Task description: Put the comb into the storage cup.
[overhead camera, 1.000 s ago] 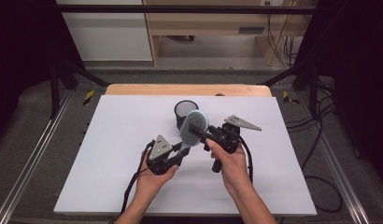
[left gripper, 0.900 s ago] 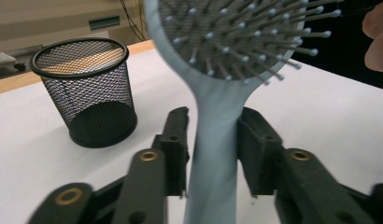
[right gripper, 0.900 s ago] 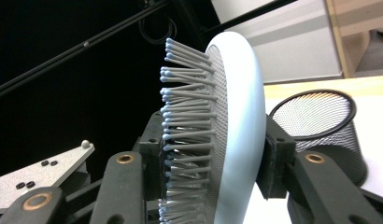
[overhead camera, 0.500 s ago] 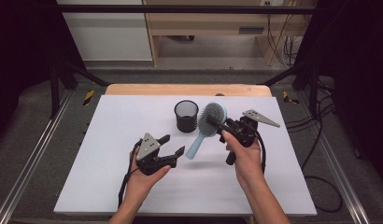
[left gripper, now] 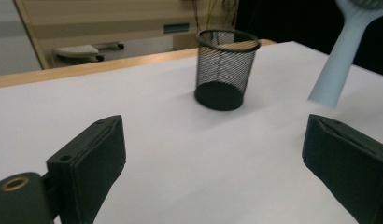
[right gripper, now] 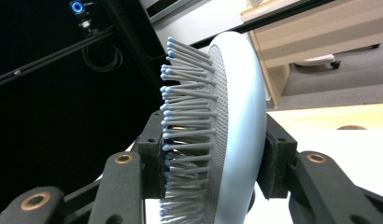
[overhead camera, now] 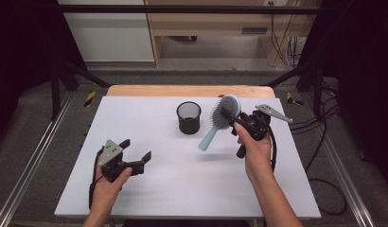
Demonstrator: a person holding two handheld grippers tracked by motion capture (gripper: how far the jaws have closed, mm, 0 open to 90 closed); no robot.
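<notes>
Between the pads of the right gripper [overhead camera: 228,115], a pale blue hairbrush [overhead camera: 219,120] is clamped by its round head, one pad on the bristle side and one on the smooth back. Its long axis slants, the handle pointing down from the fingers toward the white table [overhead camera: 182,179], clear of it. A black mesh cup [overhead camera: 189,117] stands just beside the handle. The left gripper [overhead camera: 135,156] has just been opening; its jaws stand wide apart, nothing between them.

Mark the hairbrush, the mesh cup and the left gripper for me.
hairbrush [overhead camera: 208,138]: high view, on its light blue handle.
mesh cup [left gripper: 224,70]: left gripper view, on its black mesh wall.
left gripper [overhead camera: 136,153]: high view, midway between its open fingertips.
</notes>
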